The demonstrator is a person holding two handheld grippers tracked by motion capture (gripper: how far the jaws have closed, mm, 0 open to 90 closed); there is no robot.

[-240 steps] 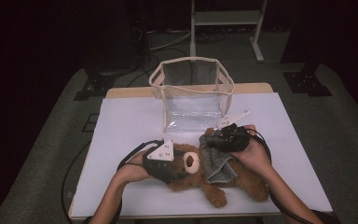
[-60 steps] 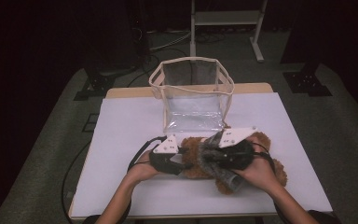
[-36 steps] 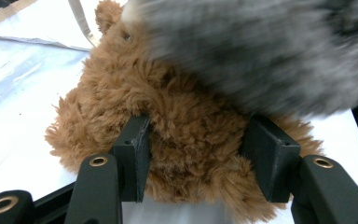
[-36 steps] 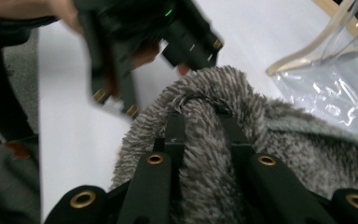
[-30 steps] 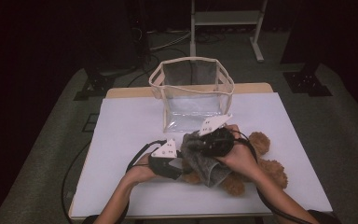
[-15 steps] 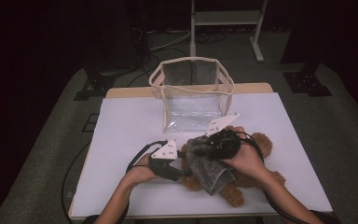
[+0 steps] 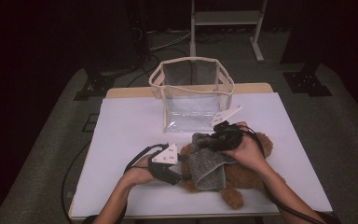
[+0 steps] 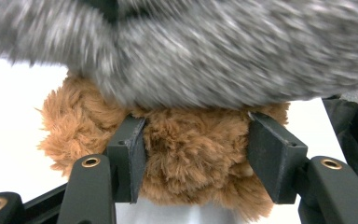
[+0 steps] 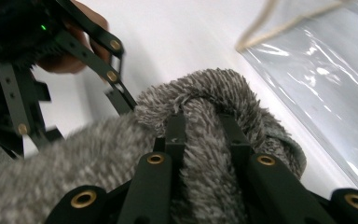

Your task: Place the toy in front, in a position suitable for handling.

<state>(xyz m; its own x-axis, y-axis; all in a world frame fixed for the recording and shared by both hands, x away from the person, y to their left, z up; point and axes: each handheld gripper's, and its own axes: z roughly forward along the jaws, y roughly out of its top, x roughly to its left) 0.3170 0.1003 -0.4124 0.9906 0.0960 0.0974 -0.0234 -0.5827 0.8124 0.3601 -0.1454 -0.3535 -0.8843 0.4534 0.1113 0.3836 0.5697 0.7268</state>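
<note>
The left gripper (image 8: 193, 154), nearest the person, has its fingers (image 8: 128, 156) clamped on the brown teddy bear (image 7: 242, 179), which lies on the white surface (image 7: 121, 121); just above the bear, the right gripper (image 9: 205, 135) has its fingers together on a fold of the grey fluffy cloth (image 7: 207, 165) draped over the bear; beyond the bear stands a clear bag (image 7: 193, 95). The thin pinch could slip off the plush; pulling might drag the bear sideways.
</note>
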